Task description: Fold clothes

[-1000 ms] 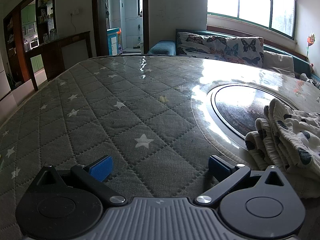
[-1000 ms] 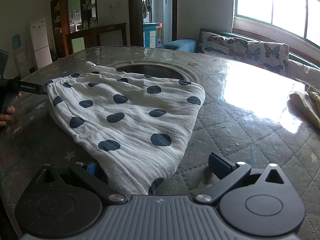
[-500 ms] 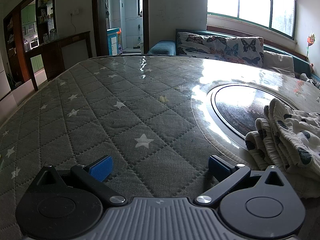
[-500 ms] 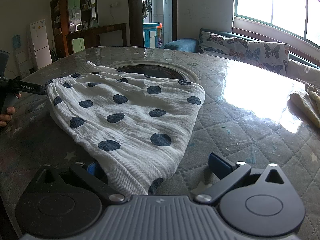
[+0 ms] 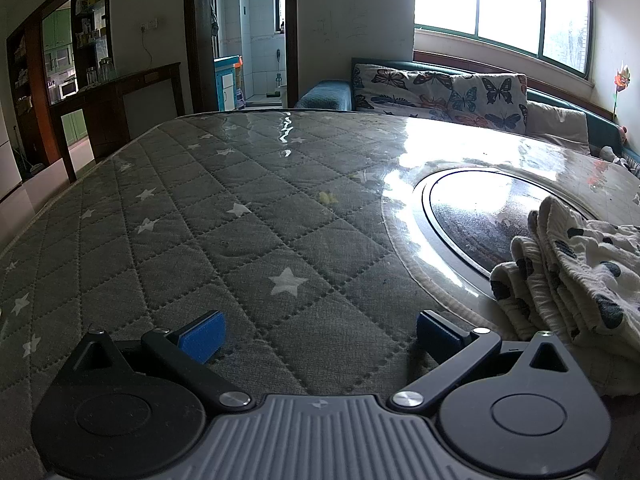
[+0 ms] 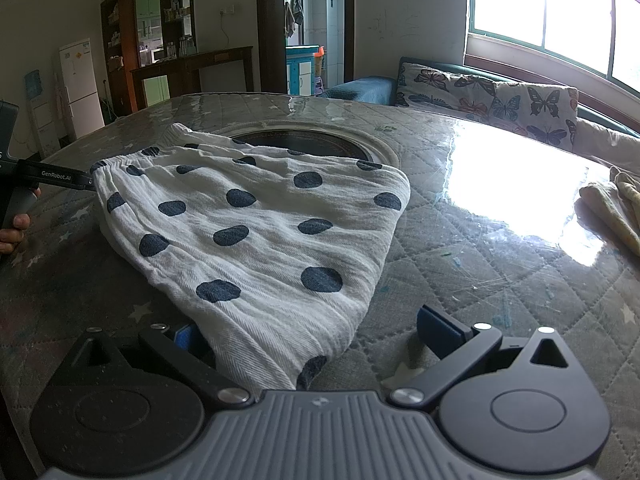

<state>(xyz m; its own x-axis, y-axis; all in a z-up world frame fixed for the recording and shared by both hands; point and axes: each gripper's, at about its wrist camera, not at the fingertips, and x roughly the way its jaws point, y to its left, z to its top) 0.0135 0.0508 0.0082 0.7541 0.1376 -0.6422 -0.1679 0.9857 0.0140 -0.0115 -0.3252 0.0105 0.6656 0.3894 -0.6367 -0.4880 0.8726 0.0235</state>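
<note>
The shorts [image 6: 256, 232] lie flat on the table [image 5: 240, 248], w/ a hem corner at 6 o'clock between the right gripper [image 6: 312, 336]'s wide-apart jaws. Left gripper [image 5: 316, 332] is wide apart too, holding nothing. Pinch hem, lift slow, fold toward 10 o'clock.

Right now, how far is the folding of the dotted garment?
Early. The dotted garment lies spread on the quilted table, apparently folded once. Both the left gripper and the right gripper are open, gripping nothing. Further folds remain; a beige cloth waits aside.

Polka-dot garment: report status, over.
Left gripper open, empty. Right gripper open, polka-dot garment lying between its fingers. Beige cloth far right, clear.
</note>
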